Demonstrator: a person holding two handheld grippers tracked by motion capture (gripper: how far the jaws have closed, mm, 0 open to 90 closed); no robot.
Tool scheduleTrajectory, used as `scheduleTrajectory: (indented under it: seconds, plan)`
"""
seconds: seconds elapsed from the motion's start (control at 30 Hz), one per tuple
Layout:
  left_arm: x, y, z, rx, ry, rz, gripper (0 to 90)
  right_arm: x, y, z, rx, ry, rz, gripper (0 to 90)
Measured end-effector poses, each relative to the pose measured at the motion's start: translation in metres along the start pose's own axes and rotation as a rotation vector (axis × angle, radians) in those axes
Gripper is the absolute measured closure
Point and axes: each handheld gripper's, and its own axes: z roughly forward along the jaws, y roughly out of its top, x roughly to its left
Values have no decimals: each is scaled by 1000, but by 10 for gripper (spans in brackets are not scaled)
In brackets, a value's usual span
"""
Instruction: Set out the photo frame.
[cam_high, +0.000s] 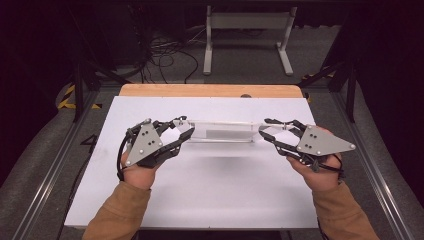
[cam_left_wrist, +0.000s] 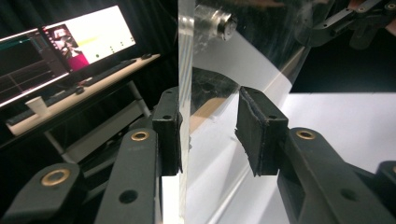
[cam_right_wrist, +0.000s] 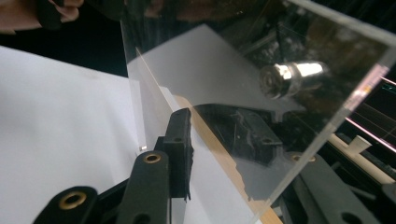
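Clear acrylic box (cam_high: 220, 131) sits mid-frame in the high view, over the white table (cam_high: 200, 190), long axis left to right, one gripper at each end.

Left gripper (cam_high: 181, 134): jaws partway open around the box's left end. In the left gripper view the left-hand pad (cam_left_wrist: 169, 135) lies flat against the clear end wall (cam_left_wrist: 185, 93); the right-hand pad (cam_left_wrist: 259, 135) stands off, gap visible. Can't tell whether that counts as a real clamp.

Right gripper (cam_high: 266, 131): jaws partway open at the box's right end. In the right gripper view one pad (cam_right_wrist: 181, 149) is against a clear wall, the other jaw shows darkly through the panel (cam_right_wrist: 280, 107). Contact on that side unclear.

Metal standoff (cam_right_wrist: 289, 77) fixed to the panel, upper right of the right gripper view; another (cam_left_wrist: 217, 21) at top centre of the left gripper view.
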Motion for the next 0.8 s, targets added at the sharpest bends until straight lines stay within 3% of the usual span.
scheduleTrajectory:
  seconds: [0.17, 0.3, 0.37, 0.5, 0.57, 0.8]
  plan:
    - [-2, 8, -9, -18, -25, -41, 620, 3, 15, -10, -12, 29, 14, 647]
    - [-3, 16, -15, -11, -33, -51, 621, 3, 20, -13, -17, 48, 42, 656]
    - [-3, 18, -17, 0, -42, -74, 621, 2, 24, -15, -45, 71, 71, 667]
    - [-2, 20, -19, 4, -55, -112, 621, 1, 29, -16, -51, 87, 92, 668]
    - [-1, 20, -20, 10, -64, -134, 623, -2, 32, -16, -45, 114, 141, 669]
    - [1, 16, -18, 35, -70, -172, 626, -7, 26, -10, -35, 144, 176, 667]
